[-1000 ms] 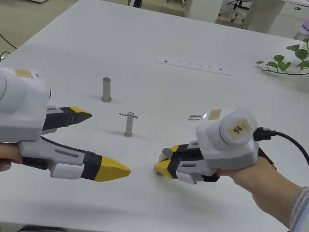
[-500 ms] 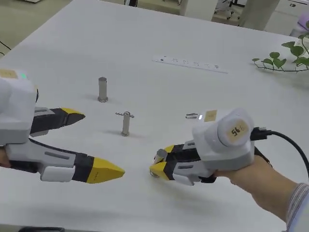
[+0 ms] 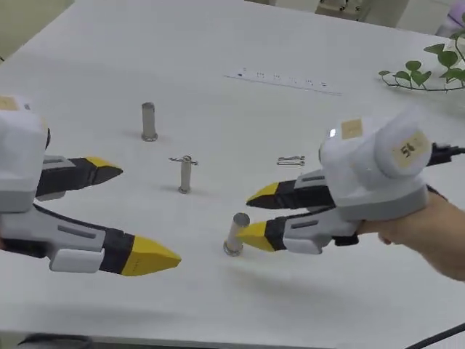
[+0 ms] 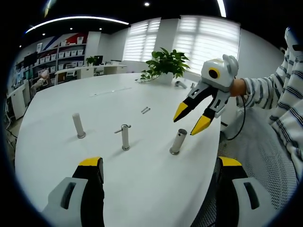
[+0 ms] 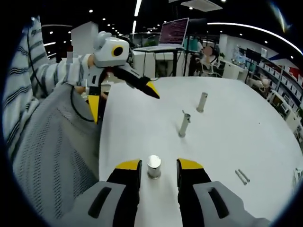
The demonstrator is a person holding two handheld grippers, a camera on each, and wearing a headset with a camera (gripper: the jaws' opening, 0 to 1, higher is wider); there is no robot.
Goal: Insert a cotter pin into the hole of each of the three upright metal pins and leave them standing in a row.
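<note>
bottom centre, the nearest metal pin [image 3: 235, 234] stands upright at the tips of the right gripper [image 3: 245, 217], its jaws parted, the left gripper [image 3: 149, 213] gaping wide at lower left, and the loose cotter pins [image 3: 290, 161] lie flat farther up, right of centre, nearer the right gripper.

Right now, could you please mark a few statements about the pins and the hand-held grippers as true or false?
1. Three metal pins stand upright on the table: far pin, middle pin, near pin. True.
2. A cotter pin sits through the middle pin's top. True.
3. The right hand-held gripper is shut on the near pin. False: its jaws are open, and the pin stands between them.
4. The left hand-held gripper holds a cotter pin. False: it is open and empty.
5. The loose cotter pins lie beside the far pin. False: they lie right of the middle pin.
</note>
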